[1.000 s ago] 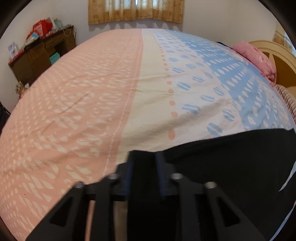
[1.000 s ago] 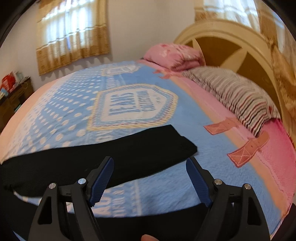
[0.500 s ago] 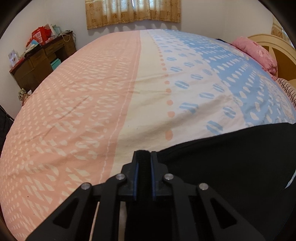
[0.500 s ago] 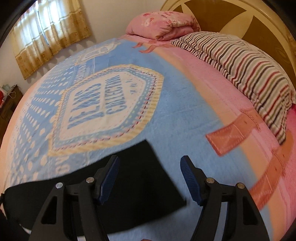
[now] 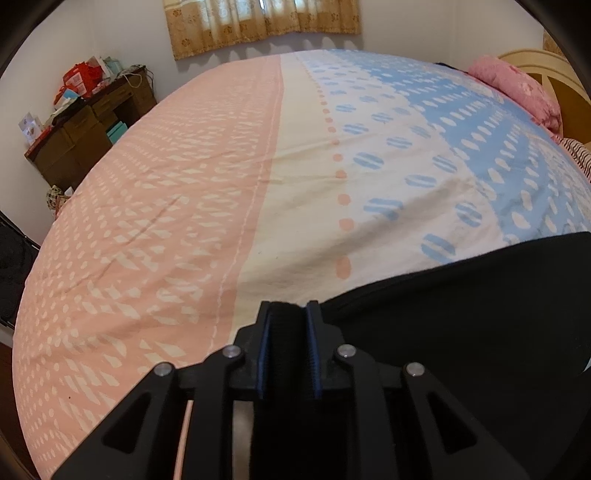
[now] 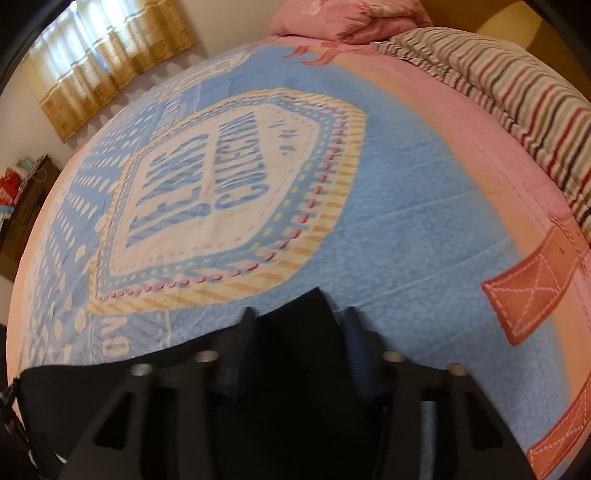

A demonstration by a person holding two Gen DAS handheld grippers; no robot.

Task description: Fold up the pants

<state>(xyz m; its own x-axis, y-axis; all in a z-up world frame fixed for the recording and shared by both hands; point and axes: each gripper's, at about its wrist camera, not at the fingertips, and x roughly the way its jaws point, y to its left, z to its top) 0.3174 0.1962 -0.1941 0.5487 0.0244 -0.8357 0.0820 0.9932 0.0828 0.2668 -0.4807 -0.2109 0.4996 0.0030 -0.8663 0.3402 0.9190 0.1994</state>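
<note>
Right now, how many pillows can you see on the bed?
2: a pink flowered pillow at the head of the bed, and a striped pillow beside it, nearer the camera. Others may lie out of view.

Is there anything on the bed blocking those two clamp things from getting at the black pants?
Nothing visible does. The left gripper is pinched on an edge of the black pants. The right gripper has just been closing, with a corner of the pants between its jaws. Only bare bedspread lies beyond.
</note>
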